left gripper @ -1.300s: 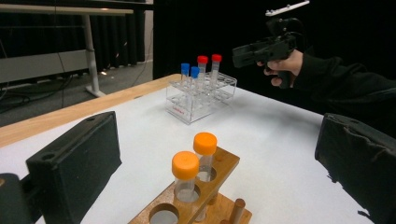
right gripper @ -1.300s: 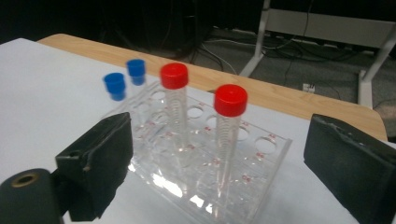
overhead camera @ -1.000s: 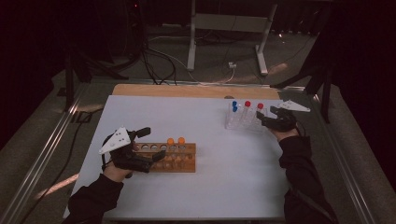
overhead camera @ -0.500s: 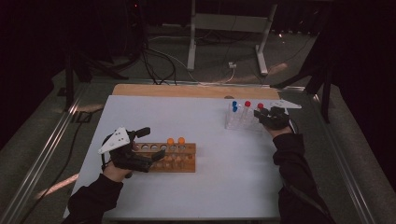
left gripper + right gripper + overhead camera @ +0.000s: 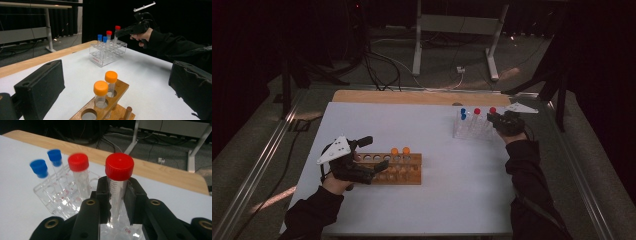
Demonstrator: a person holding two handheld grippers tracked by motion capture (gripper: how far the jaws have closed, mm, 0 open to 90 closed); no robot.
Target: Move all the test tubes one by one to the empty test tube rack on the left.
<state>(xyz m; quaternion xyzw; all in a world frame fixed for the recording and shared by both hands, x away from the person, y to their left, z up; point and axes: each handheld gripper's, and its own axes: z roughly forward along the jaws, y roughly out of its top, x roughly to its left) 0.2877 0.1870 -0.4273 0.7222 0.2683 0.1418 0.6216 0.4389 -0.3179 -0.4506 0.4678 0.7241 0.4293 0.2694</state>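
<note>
Right gripper [image 5: 117, 202] is clamping its two black jaws on a red-capped tube [image 5: 117, 182]; they have just been closing, with the tube between them. One pad is pressing on each side of the clear barrel, just below the cap, and the tube is standing upright, its red cap poking out above the jaw tips. Its lower end is sitting in the clear plastic rack [image 5: 55, 200], right in front of the jaws. Beside the held tube, just off to one side of the jaws, a second red-capped tube [image 5: 80, 175] is standing in the same rack, and two blue-capped tubes [image 5: 47, 162] are standing farther off that way. Left gripper [image 5: 117, 97] is hanging with its jaws spread wide and nothing between them, just behind a wooden rack [image 5: 107, 105] where two orange-capped tubes [image 5: 106, 86] are standing upright between the open jaws' line of sight, untouched.
</note>
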